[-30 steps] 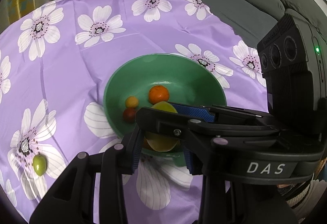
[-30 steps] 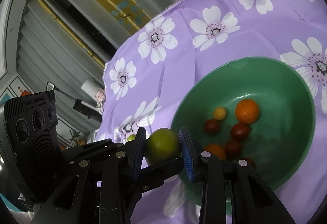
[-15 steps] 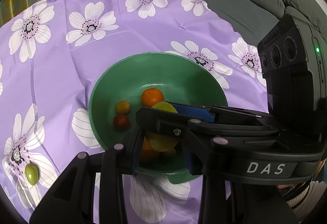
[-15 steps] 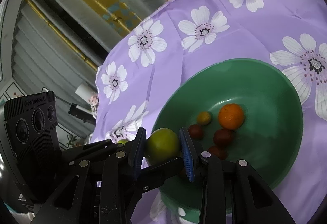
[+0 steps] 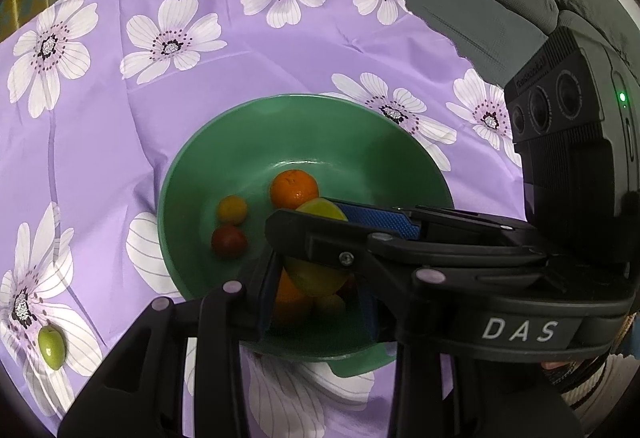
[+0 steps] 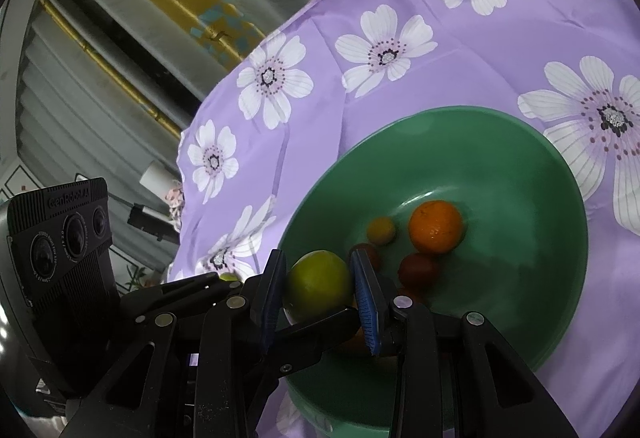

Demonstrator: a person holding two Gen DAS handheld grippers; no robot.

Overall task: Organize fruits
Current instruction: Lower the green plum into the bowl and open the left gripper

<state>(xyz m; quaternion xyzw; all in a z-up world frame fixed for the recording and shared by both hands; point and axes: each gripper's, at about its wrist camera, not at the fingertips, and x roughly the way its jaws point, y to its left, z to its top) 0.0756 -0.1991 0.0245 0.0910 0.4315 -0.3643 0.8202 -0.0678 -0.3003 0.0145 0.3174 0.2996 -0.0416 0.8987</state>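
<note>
Left tool [image 5: 318, 302] is clamped on the yellow-green fruit [image 5: 316, 278] above the green bowl [image 5: 224, 150], though the right tool [image 5: 320, 222], marked "DAS", crosses in front and hides the fruit's middle. Print on its camera block [image 5: 560, 110] is too small to read. Beyond the tips lie an orange [image 5: 294, 188] and smaller fruits. From the right wrist, the right tool [image 6: 320, 290] pinches the same fruit [image 6: 320, 286]; left of it a camera block [image 6: 60, 238] reads "GenRobot.AI", and fruit behind its right finger is partly hidden.
</note>
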